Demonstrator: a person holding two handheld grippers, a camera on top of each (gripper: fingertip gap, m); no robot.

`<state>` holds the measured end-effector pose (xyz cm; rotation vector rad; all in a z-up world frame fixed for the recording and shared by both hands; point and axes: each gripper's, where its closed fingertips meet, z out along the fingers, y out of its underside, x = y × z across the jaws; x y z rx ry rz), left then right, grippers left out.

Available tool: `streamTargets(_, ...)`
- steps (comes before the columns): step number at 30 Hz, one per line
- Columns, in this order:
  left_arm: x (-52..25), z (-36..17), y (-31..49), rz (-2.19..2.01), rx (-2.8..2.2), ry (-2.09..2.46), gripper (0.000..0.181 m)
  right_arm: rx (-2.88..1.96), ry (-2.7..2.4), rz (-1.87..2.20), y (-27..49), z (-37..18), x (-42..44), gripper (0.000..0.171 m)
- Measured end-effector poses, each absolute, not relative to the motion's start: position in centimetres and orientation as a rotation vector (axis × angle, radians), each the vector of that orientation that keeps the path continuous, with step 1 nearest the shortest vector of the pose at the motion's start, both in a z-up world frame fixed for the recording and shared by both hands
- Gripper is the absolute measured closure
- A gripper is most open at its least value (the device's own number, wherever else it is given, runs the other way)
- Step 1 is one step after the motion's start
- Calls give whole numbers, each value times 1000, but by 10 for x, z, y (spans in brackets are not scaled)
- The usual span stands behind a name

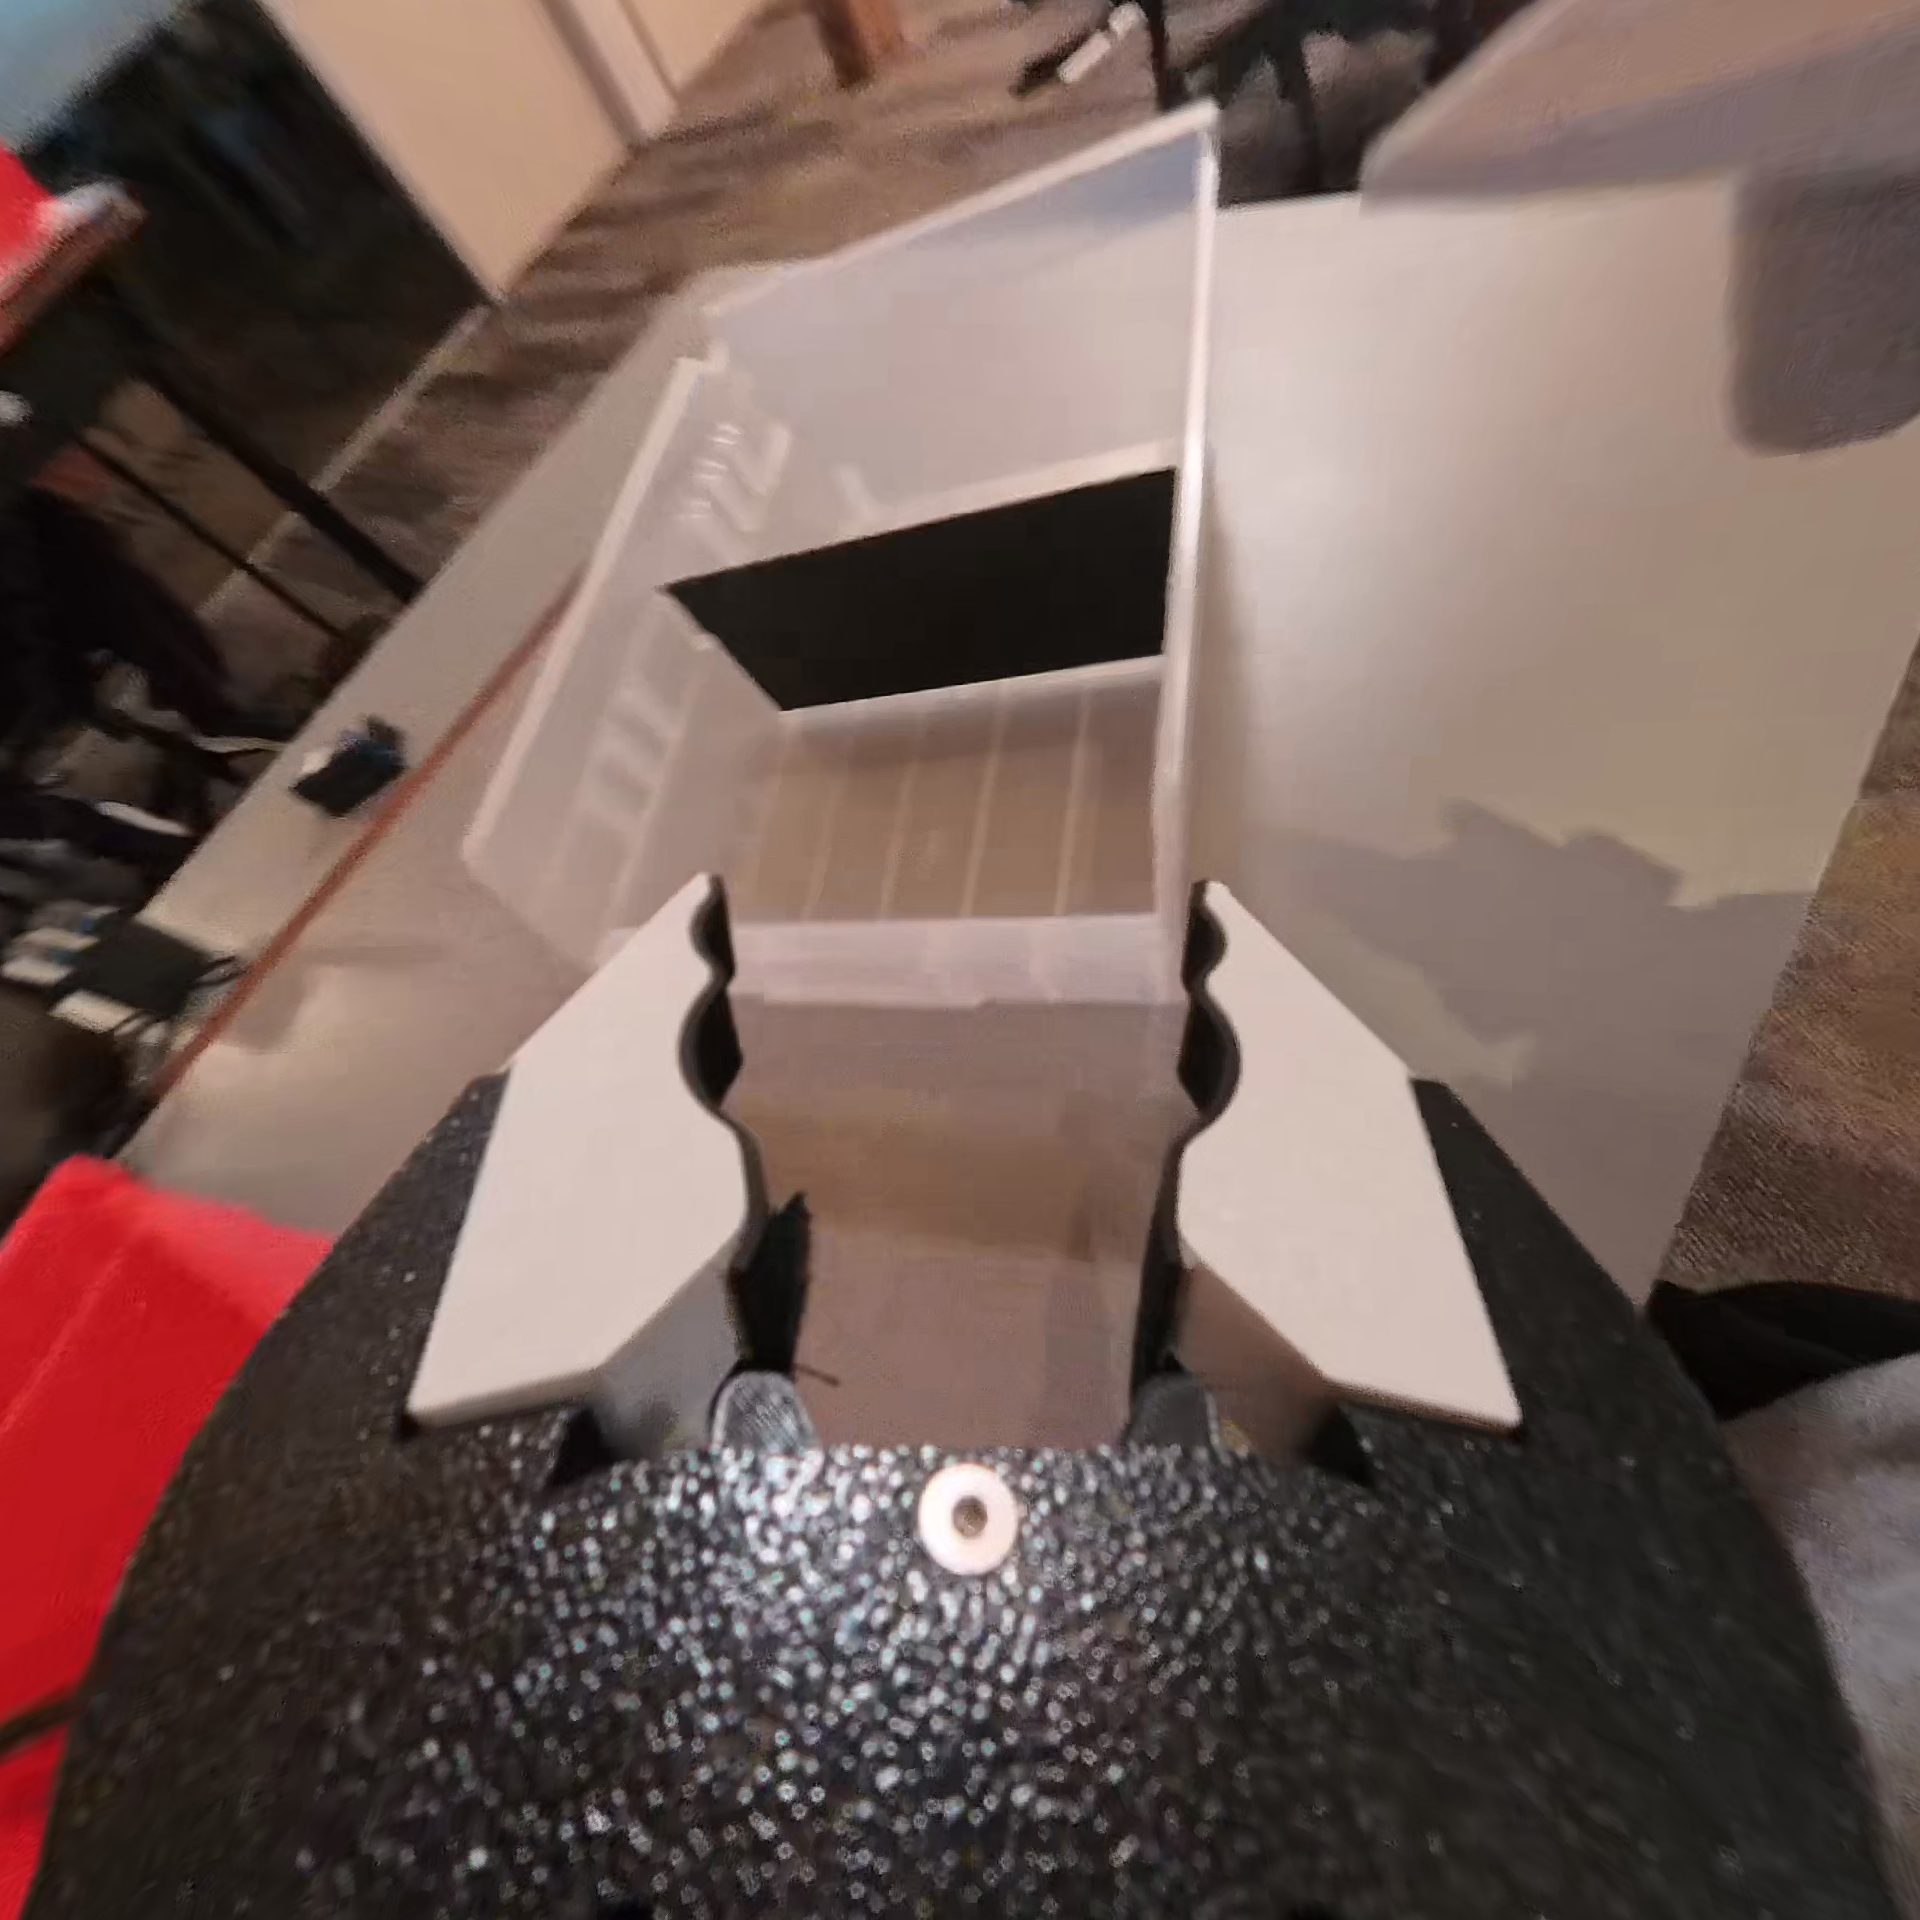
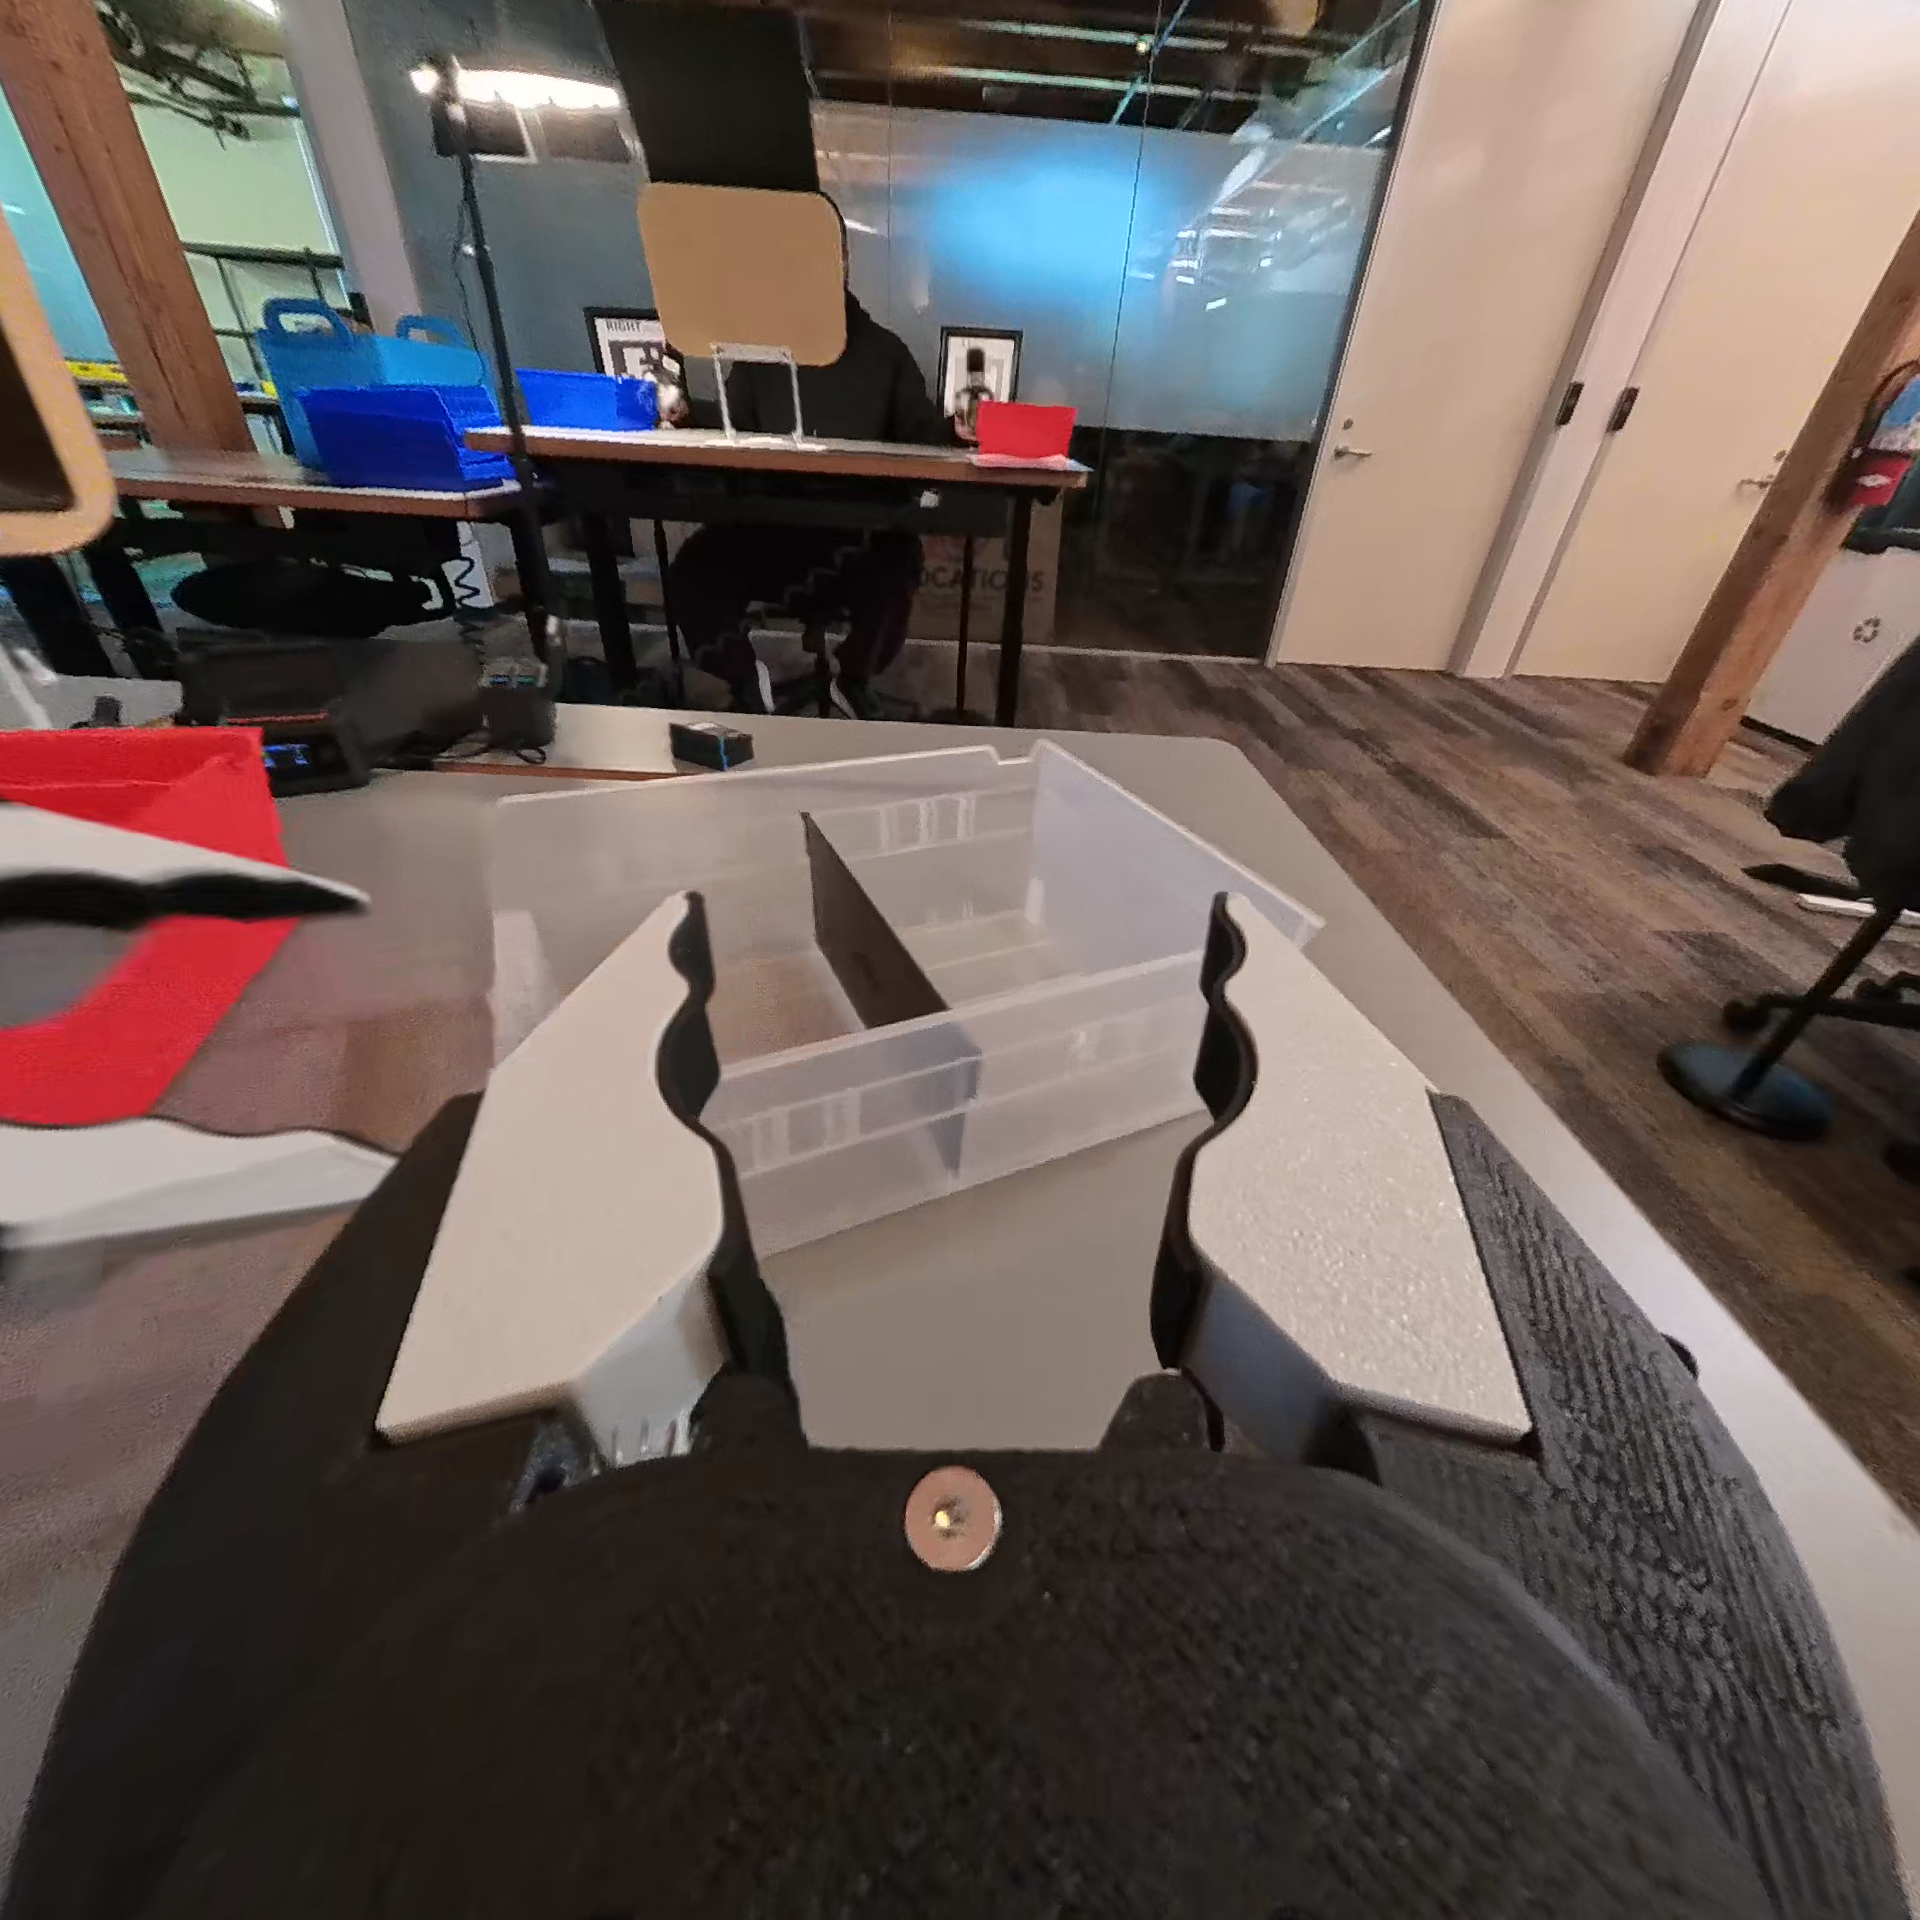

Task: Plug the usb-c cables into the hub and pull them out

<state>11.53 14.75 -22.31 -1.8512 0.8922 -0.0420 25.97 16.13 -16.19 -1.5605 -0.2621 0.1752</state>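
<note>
No USB-C cable or hub shows in either view. A clear plastic bin (image 1: 935, 395) with a black divider (image 1: 935, 592) stands on the grey table (image 1: 1455, 623). My left gripper (image 1: 961, 904) is open and empty, just short of the bin's near wall. In the right wrist view my right gripper (image 2: 956, 914) is open and empty, held above the table in front of the same bin (image 2: 1164, 831) and its divider (image 2: 868, 935). The left gripper (image 2: 374, 1029) also shows at the left edge of that view, open.
A red bin (image 2: 135, 790) stands at the table's left, also in the left wrist view (image 1: 125, 1351). A small black box (image 2: 710, 743) lies beyond the clear bin. The table edge (image 2: 1558, 1143) runs along the right, above wood floor. A person (image 2: 810, 416) sits at a far desk beside blue bins (image 2: 384, 405).
</note>
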Motion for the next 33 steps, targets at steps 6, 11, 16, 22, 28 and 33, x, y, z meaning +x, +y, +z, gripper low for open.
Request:
streamTargets(6, -5, -188, 104, 195, -1926, 627, 64, -1626, -308, 223, 166, -196, 198, 28)
streamTargets(11, -102, -200, 63, 313, -2081, 351, 48, -1694, -324, 158, 176, -225, 169, 16)
streamTargets(16, -169, -215, 40, 333, -2126, 119, 50, -1770, -318, 152, 187, -250, 155, 19)
streamTargets(22, -197, -234, 34, 347, -2164, 39, 56, -1816, -300, 52, 198, -264, 165, 36)
streamTargets(28, -217, -260, 40, 347, -2215, 18, 68, -1847, -269, 13, 200, -271, 198, 40)
streamTargets(33, -229, -275, 43, 293, -2216, 0, 104, -1884, -228, -76, 196, -271, 250, 68)
